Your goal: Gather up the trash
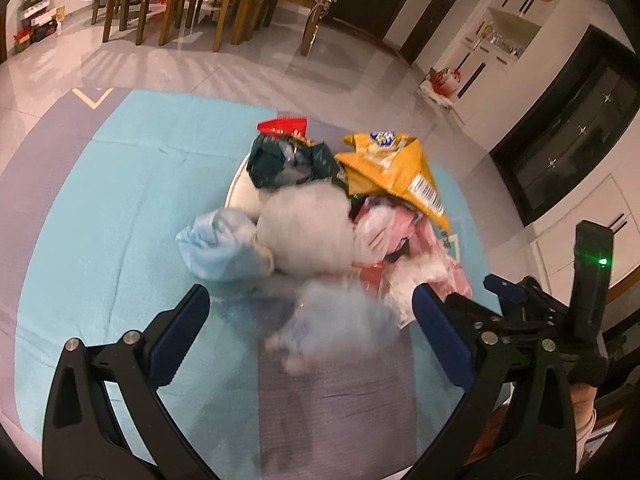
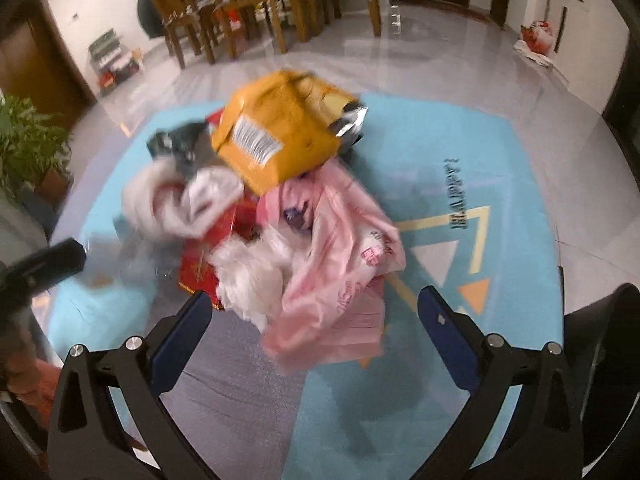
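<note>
While both grippers, left & right, gape wide and empty, we see the trash pile on the rug at 12 o'clock; approach low, pinch one loose item, e.g. pink bag.

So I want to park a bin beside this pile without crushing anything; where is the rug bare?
Bare rug lies left of the light blue bag, and a grey strip nearer than the pink plastic bag. Right of that bag, rug with printed triangles is free. Around the yellow snack bag, it is crowded.
</note>
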The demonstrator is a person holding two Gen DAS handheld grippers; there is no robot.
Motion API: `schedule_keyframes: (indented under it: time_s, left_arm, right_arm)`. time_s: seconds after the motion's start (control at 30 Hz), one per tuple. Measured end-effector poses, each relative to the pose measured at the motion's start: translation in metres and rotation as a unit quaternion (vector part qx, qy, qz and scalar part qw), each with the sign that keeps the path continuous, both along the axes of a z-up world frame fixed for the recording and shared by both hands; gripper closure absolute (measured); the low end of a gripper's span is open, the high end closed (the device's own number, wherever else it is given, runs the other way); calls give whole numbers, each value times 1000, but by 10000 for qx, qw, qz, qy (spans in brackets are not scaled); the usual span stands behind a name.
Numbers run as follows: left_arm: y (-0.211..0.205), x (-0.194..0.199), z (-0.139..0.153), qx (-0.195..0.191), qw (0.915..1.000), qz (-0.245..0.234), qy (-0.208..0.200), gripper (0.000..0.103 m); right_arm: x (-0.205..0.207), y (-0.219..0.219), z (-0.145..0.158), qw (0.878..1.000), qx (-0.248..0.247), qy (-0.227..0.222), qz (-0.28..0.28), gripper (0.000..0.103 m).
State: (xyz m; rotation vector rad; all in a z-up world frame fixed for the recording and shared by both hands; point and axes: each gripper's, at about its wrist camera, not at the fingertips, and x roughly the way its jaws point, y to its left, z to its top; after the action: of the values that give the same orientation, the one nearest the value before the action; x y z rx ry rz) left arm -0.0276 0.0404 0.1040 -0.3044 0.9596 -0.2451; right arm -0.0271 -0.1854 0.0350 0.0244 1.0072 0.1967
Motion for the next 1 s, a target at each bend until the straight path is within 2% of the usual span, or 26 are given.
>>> schedule_keyframes:
  time_s: [0.17,0.33,0.43,0.73,0.8,0.93,1.0]
  left_arm:
    - [0,2,-1,-149,9999,18,51,3]
    - [-6,7,-15,141,9995,26,284,3]
    - [0,10,-20,161,9989,152,415,3]
    - [12,24,-41,-45,9964,511,668,3]
    - [9,28,-45,-60,9961,520,704,3]
    - [-2,32,-50,-11,9966,403,714,3]
    - [-6,33,-52,58,9969,375,683,8]
  right_arm:
    - [-3,-9,8,9994,292,49,-179,3]
    - [-4,-8,16,9990,388,18,-243,3]
    - [-4,-10,16,9978,564,56,-335,4]
    - [8,-23,17,9921,1073,184,-632,27]
    - [13,-26,17,9907,1157,205,-685,34]
    - [21,-31,13,9886,1268,309,-750,44]
    - [25,-33,9,9871,1334,407,-782,47]
